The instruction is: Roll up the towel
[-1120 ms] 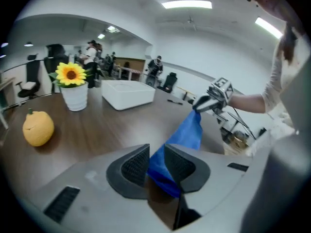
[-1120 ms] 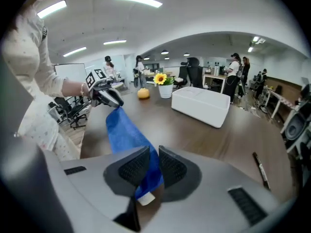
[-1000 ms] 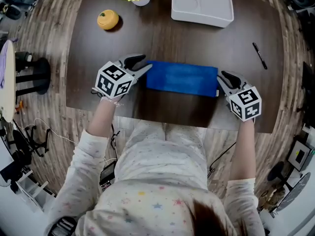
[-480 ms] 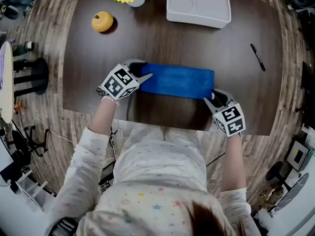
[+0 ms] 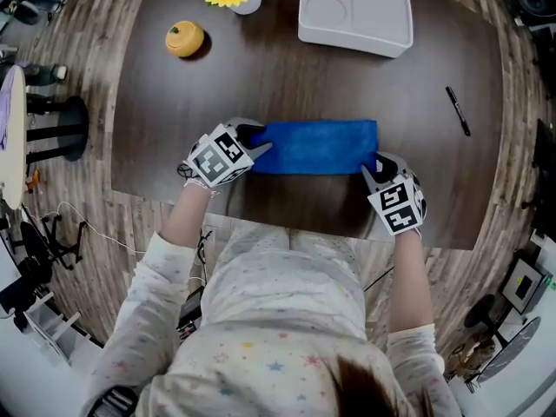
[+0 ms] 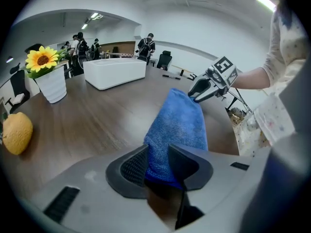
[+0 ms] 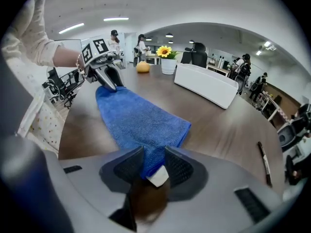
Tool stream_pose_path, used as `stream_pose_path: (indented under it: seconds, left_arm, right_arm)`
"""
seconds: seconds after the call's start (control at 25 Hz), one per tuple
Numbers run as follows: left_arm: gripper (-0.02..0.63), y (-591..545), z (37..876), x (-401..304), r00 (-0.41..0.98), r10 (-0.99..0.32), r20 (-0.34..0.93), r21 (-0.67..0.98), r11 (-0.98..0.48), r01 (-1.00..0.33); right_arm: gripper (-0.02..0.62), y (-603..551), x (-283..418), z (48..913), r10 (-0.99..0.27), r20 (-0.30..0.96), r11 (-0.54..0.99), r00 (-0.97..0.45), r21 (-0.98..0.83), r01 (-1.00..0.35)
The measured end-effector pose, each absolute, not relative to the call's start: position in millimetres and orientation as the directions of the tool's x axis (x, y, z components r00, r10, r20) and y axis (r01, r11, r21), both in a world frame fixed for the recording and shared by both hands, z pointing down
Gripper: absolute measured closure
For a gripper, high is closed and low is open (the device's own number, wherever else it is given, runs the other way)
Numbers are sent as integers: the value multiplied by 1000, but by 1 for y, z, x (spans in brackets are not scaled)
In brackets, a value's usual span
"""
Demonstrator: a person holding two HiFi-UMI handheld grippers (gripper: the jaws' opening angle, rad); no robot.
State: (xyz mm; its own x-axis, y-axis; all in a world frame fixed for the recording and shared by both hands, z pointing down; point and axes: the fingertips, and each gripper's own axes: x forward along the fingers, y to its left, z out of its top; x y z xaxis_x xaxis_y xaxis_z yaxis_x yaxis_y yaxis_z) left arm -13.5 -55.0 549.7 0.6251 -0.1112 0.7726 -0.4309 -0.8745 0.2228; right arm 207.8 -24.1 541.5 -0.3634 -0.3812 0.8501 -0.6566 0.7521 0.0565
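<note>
towel [image 5: 317,146] lies folded into a long blue strip across the near part of the dark table [image 5: 287,76], close to your edge, and you have one gripper at each short end of it. that split looks deliberate: with both ends caught at once, the strip stays straight and the near edge can turn over evenly along its whole length, which is what a tidy roll needs.

your left gripper [image 5: 256,139] has its jaws closed on the left end. they have just been closing, and the cloth fills the gap between the ribbed pads. your right gripper [image 5: 372,168] pinches the right near corner in the same way, with a small white tag [image 7: 156,177] caught between its pads along with the cloth. both tools point steeply down, so the tips meet the cloth at table level rather than from above the pile.

the roll itself does not look started yet; the strip is still flat.

as for writing, there is little to read. the tag shows blank from here, and the marker cubes [image 5: 217,155] carry only black-and-white square patterns, no words. the pen [image 5: 458,111] at the right is too small to show any print.
</note>
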Motion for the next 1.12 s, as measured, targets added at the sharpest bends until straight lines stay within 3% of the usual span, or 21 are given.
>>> stream_pose_path:
  seconds: [0.44,1.12]
  left_arm:
    - [482,-12,544,-7,668,-121,734,340,-786,-517]
    - [502,64,528,58,785,-4,619,527,-739,-420]
  right_arm:
    - [460,-101,206,542,-386,848,794,-363,104,-600]
    - [468,-186,131,544,-360,823,886,-440,155,-436]
